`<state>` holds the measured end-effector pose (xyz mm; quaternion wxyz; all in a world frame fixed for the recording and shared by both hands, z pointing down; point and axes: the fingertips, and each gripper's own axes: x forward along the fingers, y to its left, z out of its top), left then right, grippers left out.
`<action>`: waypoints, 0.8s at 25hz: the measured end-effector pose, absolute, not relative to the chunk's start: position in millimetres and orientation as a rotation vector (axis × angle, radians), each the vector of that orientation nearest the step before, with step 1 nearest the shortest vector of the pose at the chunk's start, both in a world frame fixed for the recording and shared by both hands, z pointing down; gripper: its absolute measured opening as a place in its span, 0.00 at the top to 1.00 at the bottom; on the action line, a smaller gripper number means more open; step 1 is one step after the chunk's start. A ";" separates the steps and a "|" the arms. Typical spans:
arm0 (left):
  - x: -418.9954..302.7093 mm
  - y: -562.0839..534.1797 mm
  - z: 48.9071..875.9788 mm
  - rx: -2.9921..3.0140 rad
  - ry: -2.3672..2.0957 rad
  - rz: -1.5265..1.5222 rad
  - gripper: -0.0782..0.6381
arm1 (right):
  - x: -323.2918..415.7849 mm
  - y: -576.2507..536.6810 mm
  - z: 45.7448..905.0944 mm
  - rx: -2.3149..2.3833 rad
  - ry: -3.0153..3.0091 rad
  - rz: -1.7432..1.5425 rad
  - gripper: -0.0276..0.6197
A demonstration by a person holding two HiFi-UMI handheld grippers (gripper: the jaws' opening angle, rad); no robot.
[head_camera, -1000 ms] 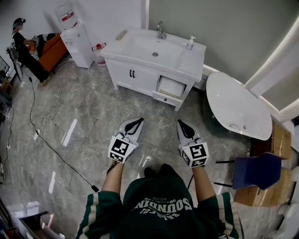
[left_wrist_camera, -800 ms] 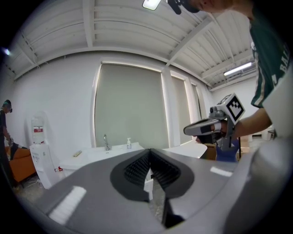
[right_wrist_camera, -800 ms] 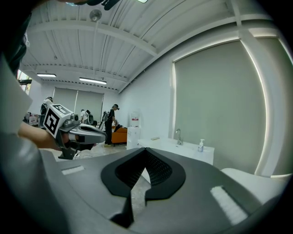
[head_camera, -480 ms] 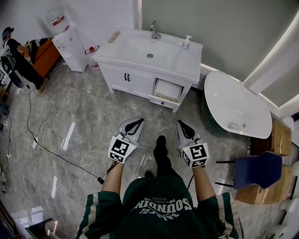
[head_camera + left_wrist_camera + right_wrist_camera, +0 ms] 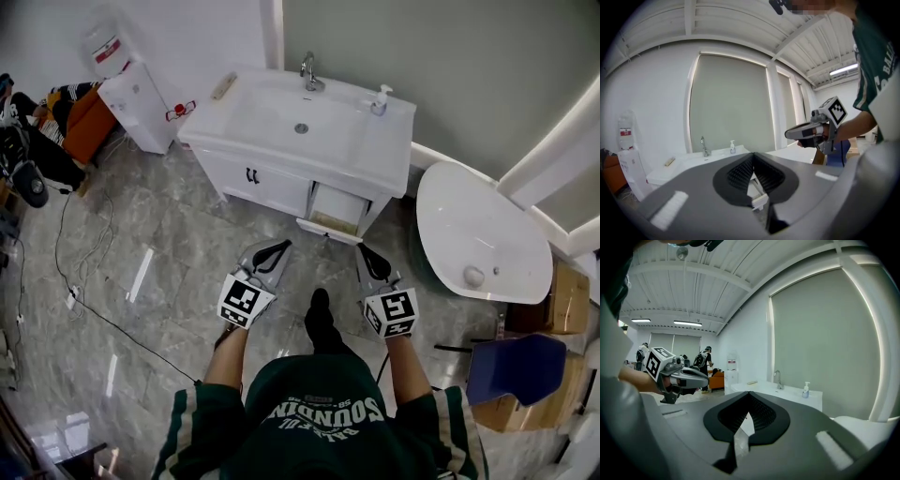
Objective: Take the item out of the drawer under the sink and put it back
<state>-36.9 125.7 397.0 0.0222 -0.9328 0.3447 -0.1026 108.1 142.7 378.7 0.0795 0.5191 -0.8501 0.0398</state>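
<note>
Facing the open drawer point(image 5: 336, 214) under the far sink point(image 5: 272, 108), item inside not discernible, with left gripper point(image 5: 279, 246) and right gripper point(image 5: 364, 248) both pressed together and empty: likely to bump the drawer front if not spread before reaching in.

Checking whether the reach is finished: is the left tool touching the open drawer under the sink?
Apart. Head view shows bare floor between the left tool and the drawer front; in the left gripper view the drawer sits beyond its jaws.

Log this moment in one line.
left gripper: shut, empty | right gripper: shut, empty | white vanity drawer: open, not yet reached
</note>
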 end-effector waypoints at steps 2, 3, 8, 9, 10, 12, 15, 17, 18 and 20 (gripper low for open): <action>-30.3 94.9 393.9 -2.888 1.086 -0.323 0.82 | 113.5 109.5 377.0 1.535 -2.555 0.120 0.95; -26.6 79.8 392.1 -2.885 1.092 -0.325 0.82 | 116.1 92.5 376.1 1.524 -2.561 0.121 0.95; -19.7 6.4 392.9 -2.869 1.152 -0.346 0.82 | 122.3 10.7 373.6 1.464 -2.578 0.116 0.95; -18.7 -5.2 392.7 -2.874 1.166 -0.343 0.82 | 122.0 -2.5 373.2 1.449 -2.581 0.115 0.95; -17.5 -15.7 391.9 -2.878 1.177 -0.336 0.82 | 121.5 -14.2 372.5 1.435 -2.585 0.114 0.95; -15.3 -34.8 391.8 -2.885 1.190 -0.328 0.82 | 121.3 -35.2 370.4 1.414 -2.591 0.105 0.95; -10.8 -58.0 395.4 -2.890 1.197 -0.333 0.82 | 124.5 -62.4 370.7 1.405 -2.594 0.106 0.95; -11.2 -71.1 402.3 -2.895 1.196 -0.355 0.82 | 124.7 -75.5 374.6 1.404 -2.590 0.114 0.95; -11.7 -78.1 404.8 -2.899 1.193 -0.364 0.82 | 124.2 -81.5 376.7 1.404 -2.585 0.115 0.95; -10.8 -92.2 404.5 -2.910 1.184 -0.363 0.82 | 123.5 -94.1 379.8 1.406 -2.574 0.114 0.95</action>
